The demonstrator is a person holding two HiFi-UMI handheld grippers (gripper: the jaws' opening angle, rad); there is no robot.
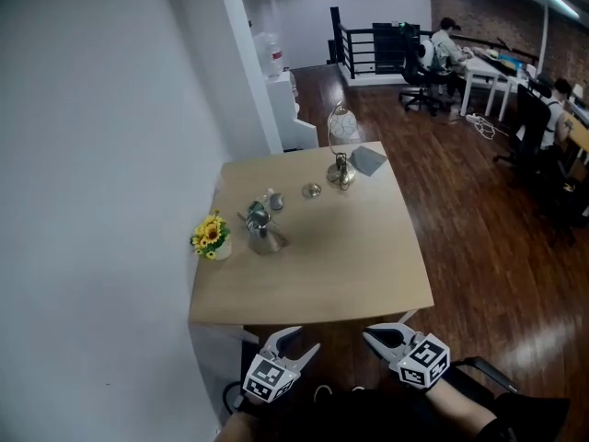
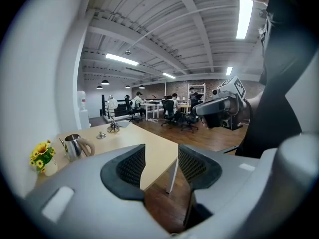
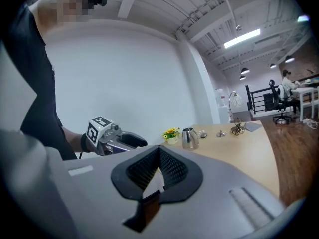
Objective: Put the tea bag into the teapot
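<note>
A steel teapot (image 1: 260,228) with a pale handle stands on the left part of the wooden table (image 1: 368,265); it also shows in the left gripper view (image 2: 75,146) and the right gripper view (image 3: 188,138). A small lid-like piece (image 1: 274,199) lies just behind it. Farther back are a little round dish (image 1: 312,190), a gold wire stand (image 1: 340,168) and a flat grey packet (image 1: 368,159). I cannot tell which is the tea bag. Both grippers hang below the table's near edge, well away from all of it. My left gripper (image 1: 299,342) (image 2: 160,158) is open and empty. My right gripper (image 1: 382,331) (image 3: 159,151) has its pads meeting, with nothing between them.
A small pot of yellow flowers (image 1: 211,236) stands at the table's left edge, next to a white wall (image 1: 92,155). A dark chair (image 1: 488,371) is at my right. People sit at desks (image 1: 479,63) far back across the dark wooden floor.
</note>
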